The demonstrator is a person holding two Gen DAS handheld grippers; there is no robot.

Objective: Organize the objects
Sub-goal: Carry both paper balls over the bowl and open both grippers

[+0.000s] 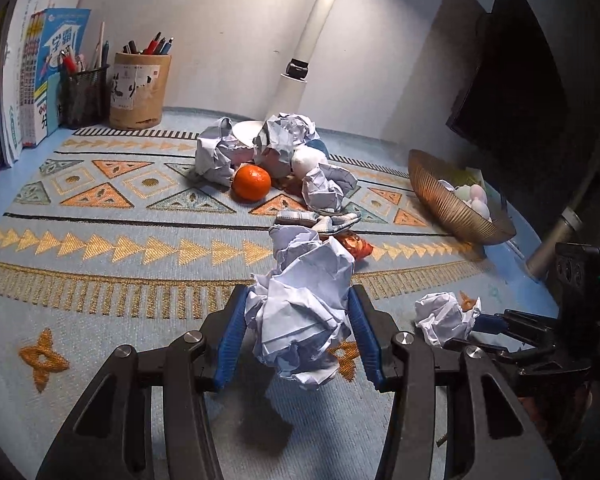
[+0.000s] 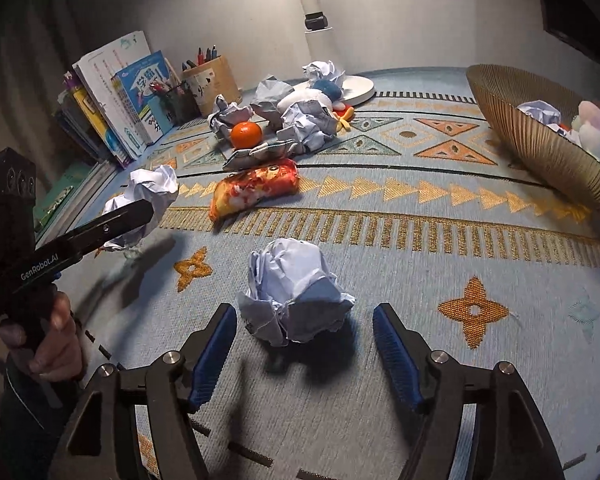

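My left gripper (image 1: 298, 312) is shut on a crumpled white paper ball (image 1: 304, 312), held clear above the patterned mat (image 1: 120, 280). The right wrist view shows this ball (image 2: 150, 194) between the left gripper's fingers (image 2: 132, 216) at the left, with a hand on the handle. My right gripper (image 2: 304, 312) stands open low over the mat. A second paper ball (image 2: 296, 292) lies on the mat just ahead of and between its blue pads (image 2: 216, 344), touching neither. In the left wrist view that ball (image 1: 444, 316) sits beside the right gripper (image 1: 476, 332).
A ribbed golden bowl (image 2: 540, 152) at the right holds paper and plush toys. Mid-mat lie more paper balls (image 1: 288, 136), an orange (image 1: 252, 182), a folded cloth (image 2: 260, 152) and a red snack packet (image 2: 256, 188). Books (image 1: 32, 80) and pen holders (image 1: 138, 88) line the back left.
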